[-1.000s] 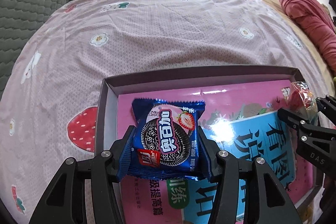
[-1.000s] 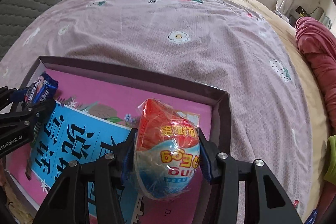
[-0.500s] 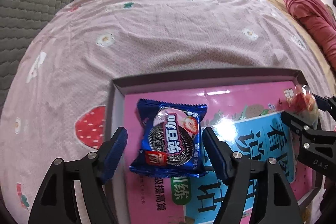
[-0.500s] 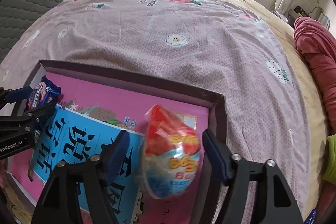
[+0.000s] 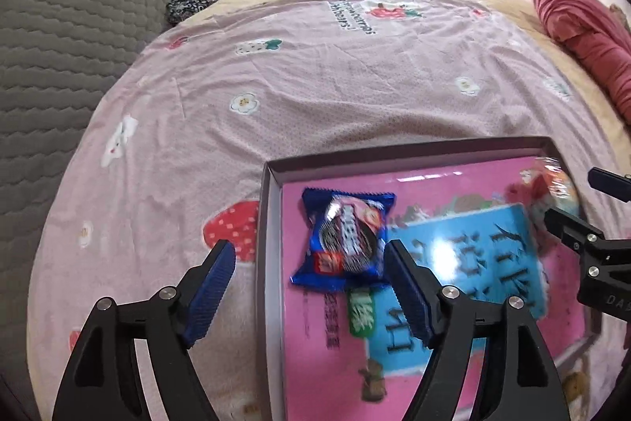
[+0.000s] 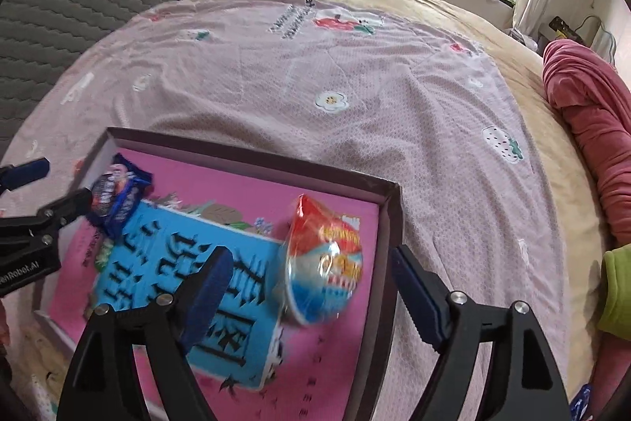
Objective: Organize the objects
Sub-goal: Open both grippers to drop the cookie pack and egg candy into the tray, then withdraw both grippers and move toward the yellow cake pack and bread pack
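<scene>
Insp: Left gripper [image 5: 307,271] & right gripper [image 6: 305,279]: jaws just been opening, wide, holding nothing.
Aide: Items?
Insp: Cookie pack [image 5: 345,237] & wrapped egg [image 6: 321,269] lie in box [image 6: 388,243], on book [image 6: 177,267]. Placing step looks done; next, fetch more.

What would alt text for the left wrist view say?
An open left gripper hangs above a blue cookie packet lying on a pink book inside a shallow box on a pink bedspread. Its jaws have just been opening, leaving the packet free.
</scene>
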`<state>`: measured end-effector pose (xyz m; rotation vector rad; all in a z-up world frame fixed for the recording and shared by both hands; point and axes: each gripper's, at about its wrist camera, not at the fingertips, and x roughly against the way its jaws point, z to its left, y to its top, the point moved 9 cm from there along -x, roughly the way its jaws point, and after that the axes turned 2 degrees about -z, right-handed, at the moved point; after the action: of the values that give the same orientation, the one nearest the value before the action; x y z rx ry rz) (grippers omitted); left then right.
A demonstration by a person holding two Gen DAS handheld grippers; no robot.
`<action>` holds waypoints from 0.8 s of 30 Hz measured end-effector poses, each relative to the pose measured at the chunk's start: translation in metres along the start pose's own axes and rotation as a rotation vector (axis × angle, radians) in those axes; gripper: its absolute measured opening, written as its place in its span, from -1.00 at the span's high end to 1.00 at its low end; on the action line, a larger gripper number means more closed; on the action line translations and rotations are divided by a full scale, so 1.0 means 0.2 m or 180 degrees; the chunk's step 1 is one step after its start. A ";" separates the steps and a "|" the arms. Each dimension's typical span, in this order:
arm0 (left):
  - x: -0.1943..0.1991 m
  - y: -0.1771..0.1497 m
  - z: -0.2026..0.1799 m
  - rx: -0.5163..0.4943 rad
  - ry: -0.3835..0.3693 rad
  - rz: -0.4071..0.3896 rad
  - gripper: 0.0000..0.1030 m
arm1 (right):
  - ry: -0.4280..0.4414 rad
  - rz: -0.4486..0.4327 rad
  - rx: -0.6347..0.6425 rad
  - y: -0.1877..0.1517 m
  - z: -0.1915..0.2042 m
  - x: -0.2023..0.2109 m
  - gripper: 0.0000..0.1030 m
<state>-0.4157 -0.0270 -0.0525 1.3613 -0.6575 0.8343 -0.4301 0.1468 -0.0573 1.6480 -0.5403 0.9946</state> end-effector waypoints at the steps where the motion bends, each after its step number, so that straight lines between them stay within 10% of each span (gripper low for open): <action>1: 0.03 -0.01 0.00 0.0030 -0.0029 -0.0012 -0.53 | 0.0012 -0.0033 0.0004 -0.01 0.01 0.04 -0.65; 24: 0.70 -0.35 0.00 0.0165 -0.0076 -0.0261 -0.74 | 0.0217 -0.0450 0.0014 -0.26 0.25 0.80 -0.85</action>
<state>-0.2788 -0.0089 0.0217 1.4374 -0.5981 0.7750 -0.2859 0.1380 0.0433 1.6265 -0.3710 0.9444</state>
